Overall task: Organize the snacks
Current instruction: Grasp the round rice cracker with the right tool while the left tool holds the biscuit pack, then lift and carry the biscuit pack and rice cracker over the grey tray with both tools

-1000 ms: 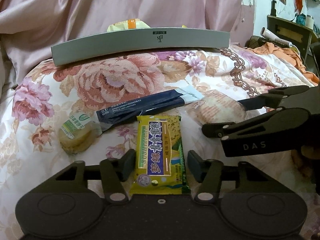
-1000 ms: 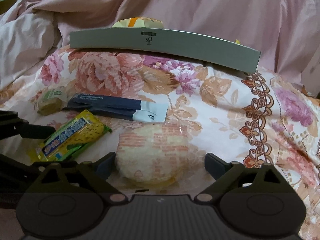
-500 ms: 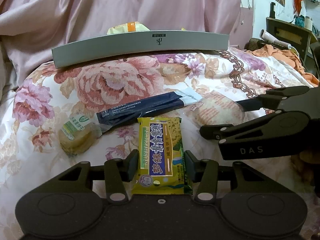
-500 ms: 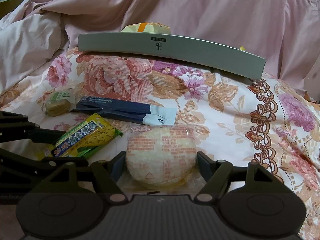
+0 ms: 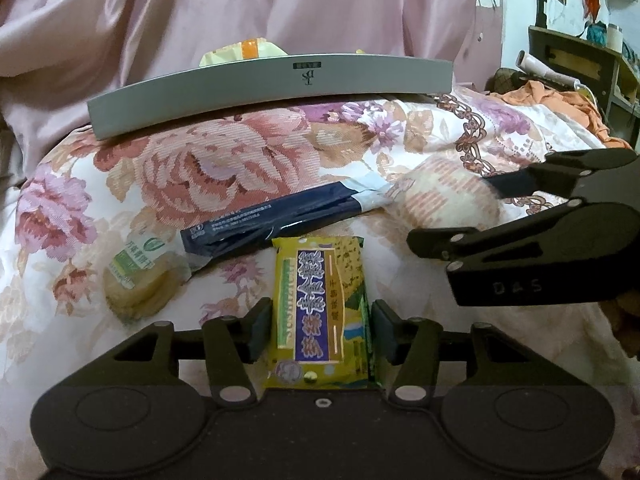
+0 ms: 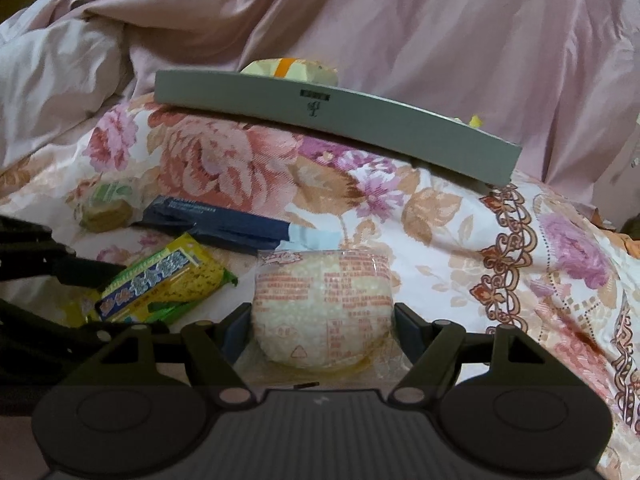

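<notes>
My left gripper (image 5: pixel 320 328) is shut on a yellow snack packet (image 5: pixel 320 308) with blue lettering, held just above the floral bedspread; the packet also shows in the right wrist view (image 6: pixel 160 280). My right gripper (image 6: pixel 322 328) is shut on a round rice cracker in clear wrap (image 6: pixel 322 304), seen in the left wrist view (image 5: pixel 444 200). A long dark blue packet (image 5: pixel 276 220) and a small round biscuit with a green label (image 5: pixel 138 276) lie on the bedspread. A grey tray (image 5: pixel 272 84) stands at the back with a yellow-orange snack (image 5: pixel 244 50) in it.
Pink satin bedding (image 5: pixel 200 12) is bunched behind the tray. The bedspread (image 6: pixel 460 240) slopes away to the right. An orange cloth (image 5: pixel 560 100) and a dark wooden shelf (image 5: pixel 580 60) lie at the far right.
Both grippers have closed: the left on the yellow packet, the right on the round rice cracker. Both have lifted slightly and drawn nearer to the tray.
</notes>
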`<state>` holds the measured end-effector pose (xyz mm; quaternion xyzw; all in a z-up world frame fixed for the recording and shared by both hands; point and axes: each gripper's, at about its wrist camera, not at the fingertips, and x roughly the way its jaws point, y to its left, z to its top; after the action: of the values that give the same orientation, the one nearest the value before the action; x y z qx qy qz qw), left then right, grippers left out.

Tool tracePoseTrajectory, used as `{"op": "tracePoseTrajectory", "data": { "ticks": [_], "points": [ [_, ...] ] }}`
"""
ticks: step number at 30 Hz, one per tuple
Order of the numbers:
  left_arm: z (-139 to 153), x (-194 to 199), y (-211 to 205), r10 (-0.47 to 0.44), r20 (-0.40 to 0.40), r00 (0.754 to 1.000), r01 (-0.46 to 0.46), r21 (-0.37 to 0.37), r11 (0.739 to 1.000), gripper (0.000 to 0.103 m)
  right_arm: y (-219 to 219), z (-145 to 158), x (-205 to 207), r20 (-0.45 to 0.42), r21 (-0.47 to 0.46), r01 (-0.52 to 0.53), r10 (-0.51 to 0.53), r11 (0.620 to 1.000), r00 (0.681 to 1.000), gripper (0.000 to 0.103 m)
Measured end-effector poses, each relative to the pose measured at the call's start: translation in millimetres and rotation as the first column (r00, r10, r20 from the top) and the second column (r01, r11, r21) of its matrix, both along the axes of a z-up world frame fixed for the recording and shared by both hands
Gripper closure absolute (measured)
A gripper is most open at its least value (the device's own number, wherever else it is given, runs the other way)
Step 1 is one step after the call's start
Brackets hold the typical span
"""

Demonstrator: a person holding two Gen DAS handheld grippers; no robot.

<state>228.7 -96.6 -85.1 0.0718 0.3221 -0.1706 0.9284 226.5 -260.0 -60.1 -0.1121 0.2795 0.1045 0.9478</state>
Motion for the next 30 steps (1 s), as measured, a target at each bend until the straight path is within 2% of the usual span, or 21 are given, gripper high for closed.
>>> {"op": "tracePoseTrajectory", "data": {
  "ticks": [3, 8, 14, 19, 25, 28, 30],
  "points": [
    [1, 3, -5, 0.006, 0.002, 1.0, -0.006, 0.007, 1.0, 0.053, -3, 3, -2, 0.009, 0.007, 0.013, -0.013, 1.0, 1.0, 0.026],
    [4, -2, -13, 0.081, 0.021, 0.996, -0.082, 0.025, 0.996, 0.053, -7, 14, -5, 0.026, 0.037, 0.012, -0.013, 0.999, 1.0, 0.026],
    [21, -21, -21, 0.166, 0.104, 0.981, -0.167, -0.003, 0.986, 0.053, -15, 39, -15, 0.084, 0.116, 0.002, -0.012, 0.993, 0.996, 0.026],
    [36, -33, -22, 0.265, 0.138, 0.955, -0.254, -0.092, 0.963, 0.053, -28, 64, -27, 0.165, 0.165, 0.011, -0.038, 0.986, 0.986, 0.025],
    [67, -26, -28, 0.331, 0.219, 0.918, -0.299, -0.165, 0.94, 0.053, -41, 73, -33, 0.266, 0.213, 0.016, -0.074, 0.977, 0.961, 0.025],
    [86, -10, -29, 0.33, 0.208, 0.921, -0.289, -0.205, 0.935, 0.053, -43, 74, -32, 0.314, 0.219, 0.017, -0.087, 0.976, 0.946, 0.025],
    [97, 3, -31, 0.318, 0.21, 0.924, -0.279, -0.199, 0.94, 0.053, -44, 74, -31, 0.354, 0.212, 0.02, -0.096, 0.977, 0.93, 0.025]
  ]
}}
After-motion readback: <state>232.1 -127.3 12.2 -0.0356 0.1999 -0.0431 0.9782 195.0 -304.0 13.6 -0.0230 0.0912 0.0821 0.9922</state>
